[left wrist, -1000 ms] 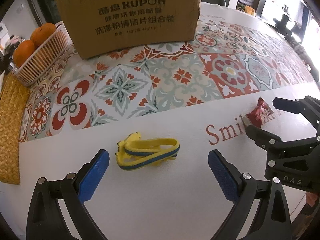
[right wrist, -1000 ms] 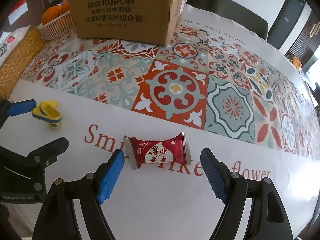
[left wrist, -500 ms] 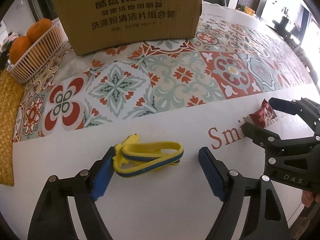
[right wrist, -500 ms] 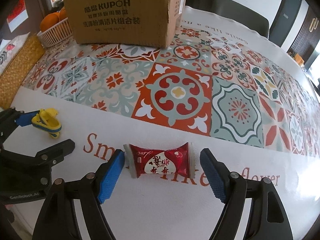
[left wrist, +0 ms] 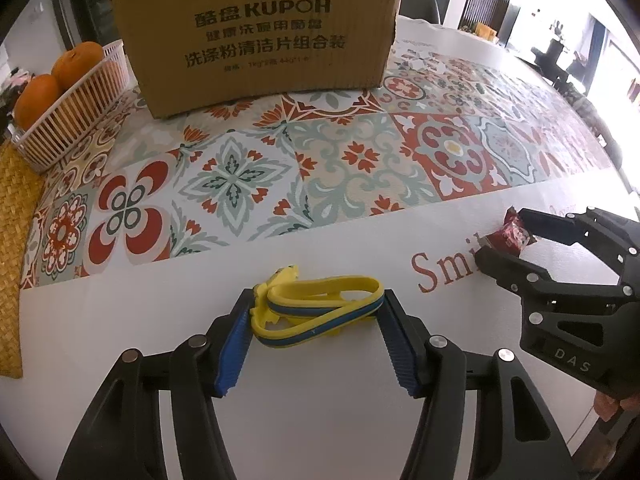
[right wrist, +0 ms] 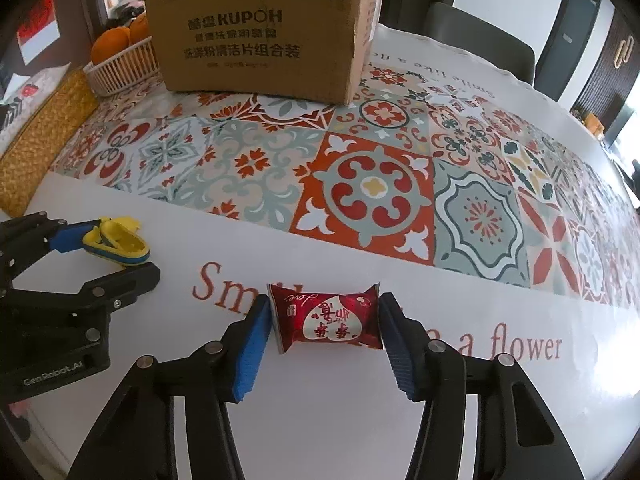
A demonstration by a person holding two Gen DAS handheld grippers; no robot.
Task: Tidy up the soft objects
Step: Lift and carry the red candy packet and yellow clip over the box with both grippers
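The left gripper [left wrist: 318, 330] pinches the yellow band [left wrist: 320, 312] and the right gripper [right wrist: 325, 334] pinches the red candy [right wrist: 328, 320], both having just closed, so a hard squeeze could pop either soft thing out sideways.

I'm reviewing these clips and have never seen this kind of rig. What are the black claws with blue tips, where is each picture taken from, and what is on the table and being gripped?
There is no robot here: a person holds a two-finger gripper in each hand, and a fisheye camera on each one looks forward along its blue-padded fingers.

In the left wrist view, the left gripper has just been closing, and its pads now touch both ends of a yellow and blue rubber band lying on the tablecloth.

In the right wrist view, the right gripper has likewise been closing, and its pads meet the ends of a red candy packet.

Further back stand a cardboard box and a white basket of oranges.
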